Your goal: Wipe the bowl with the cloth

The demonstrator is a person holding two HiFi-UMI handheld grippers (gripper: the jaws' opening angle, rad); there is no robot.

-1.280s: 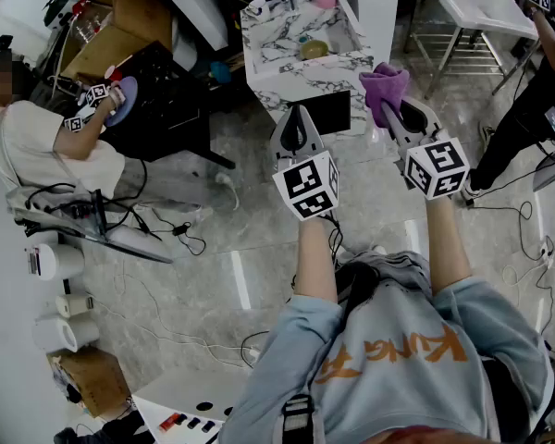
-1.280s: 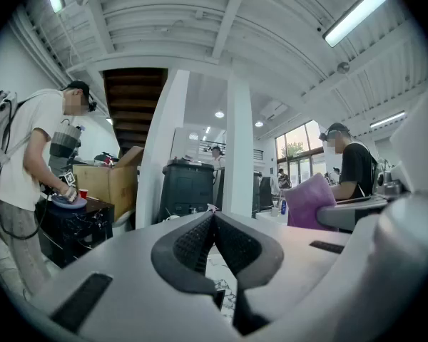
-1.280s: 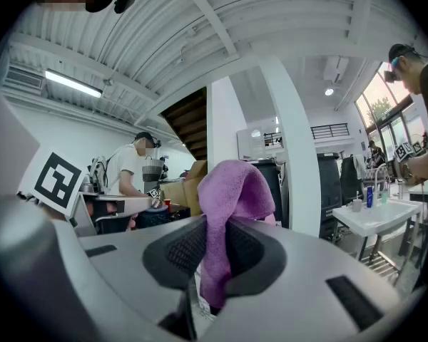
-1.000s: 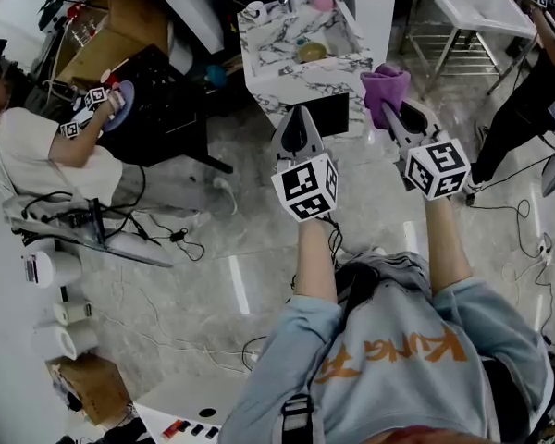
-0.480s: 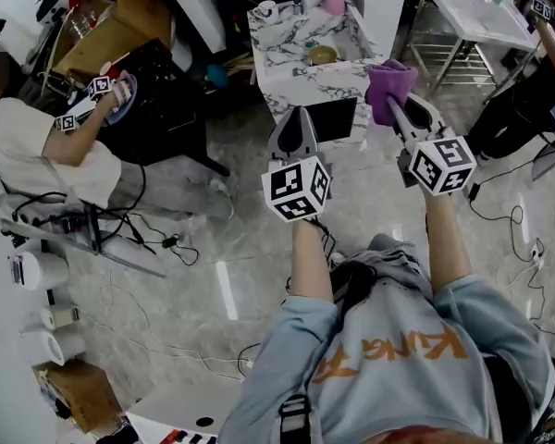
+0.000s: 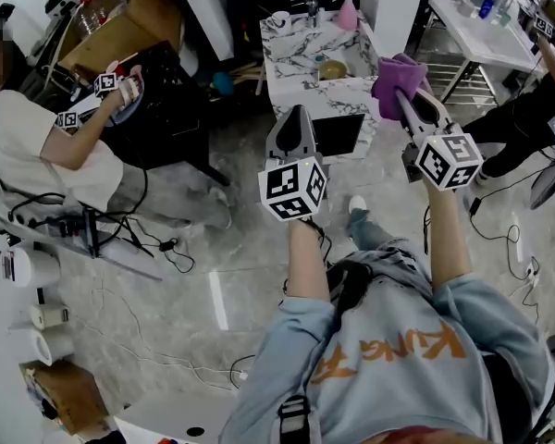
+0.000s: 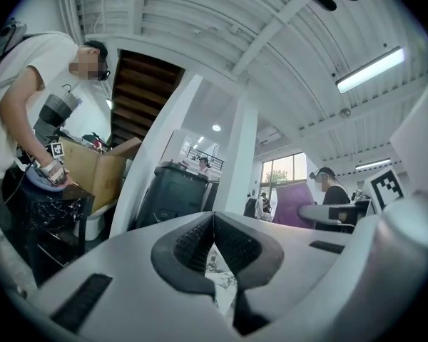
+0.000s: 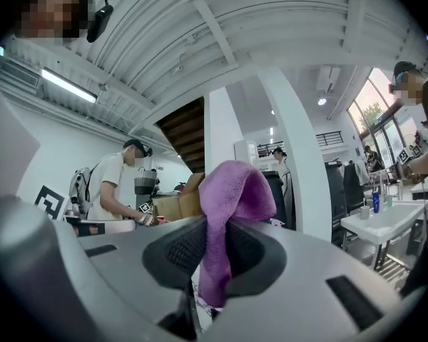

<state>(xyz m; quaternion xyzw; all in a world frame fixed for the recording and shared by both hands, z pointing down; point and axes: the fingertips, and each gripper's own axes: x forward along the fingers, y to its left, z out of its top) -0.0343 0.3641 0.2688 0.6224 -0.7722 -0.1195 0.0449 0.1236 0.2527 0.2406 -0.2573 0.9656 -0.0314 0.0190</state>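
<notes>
A purple cloth [image 6: 396, 80] [image 8: 228, 212] hangs folded over the tip of my right gripper [image 6: 403, 98] [image 8: 212, 251], which is shut on it and held level in the air. My left gripper [image 6: 295, 118] [image 7: 214, 244] is shut with nothing between its pads, also level, to the left of the right one. A yellowish bowl [image 6: 332, 69] sits in the basin of the marble counter [image 6: 291, 58] ahead of both grippers. Neither gripper touches the counter.
On the counter stand a pink spray bottle [image 6: 347, 11], a tap [image 6: 312, 8] and a white cup [image 6: 279, 18]. A seated person [image 6: 37, 146] works at a dark table [image 6: 157, 91] on the left. A white table [image 6: 486, 35] and another person [image 6: 536, 109] are at the right. Cables lie on the floor.
Both grippers and the person holding them have moved forward towards the marble counter; the right gripper has risen a little. The cloth stays held. Both sets of jaws look unchanged.
</notes>
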